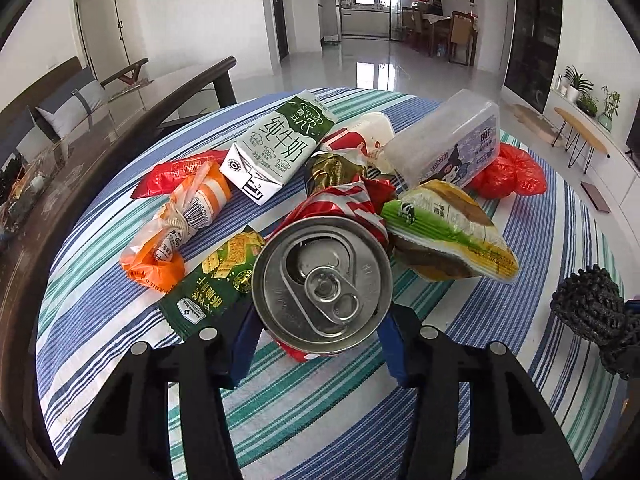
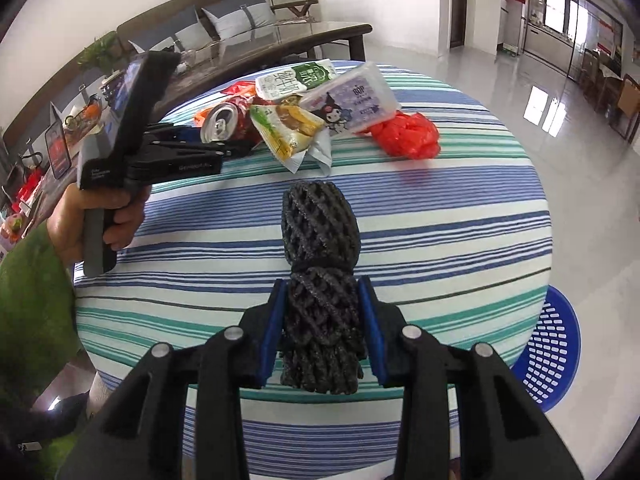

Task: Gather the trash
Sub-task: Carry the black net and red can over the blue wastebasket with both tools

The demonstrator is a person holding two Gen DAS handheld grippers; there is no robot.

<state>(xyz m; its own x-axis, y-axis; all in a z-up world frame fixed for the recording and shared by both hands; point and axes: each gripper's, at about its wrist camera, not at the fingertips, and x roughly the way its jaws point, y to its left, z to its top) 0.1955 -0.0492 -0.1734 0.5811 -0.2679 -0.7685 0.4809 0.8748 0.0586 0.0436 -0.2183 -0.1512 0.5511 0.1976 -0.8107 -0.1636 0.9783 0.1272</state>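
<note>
can (image 1: 322, 280): between left gripper (image 1: 320, 334) pads, clamped at its sides, light, thin-walled, slippery, easily dented | net (image 2: 320, 300): soft foam, squeezed in right gripper (image 2: 322, 330) | wrappers (image 1: 448, 232) just beyond on cloth (image 1: 500, 360)

Crushed red-white can (image 1: 322, 280): silver top facing camera, tab flat, mouth open, lower centre of left wrist view, between blue pads. Black foam net (image 2: 320, 292): rolled, banded at middle, centre of right wrist view, pinched between blue pads. Behind the can, cluttered pile: milk carton (image 1: 276, 148), clear plastic box (image 1: 448, 140), red bag (image 1: 508, 172), green-yellow wrapper (image 1: 452, 232).
</note>
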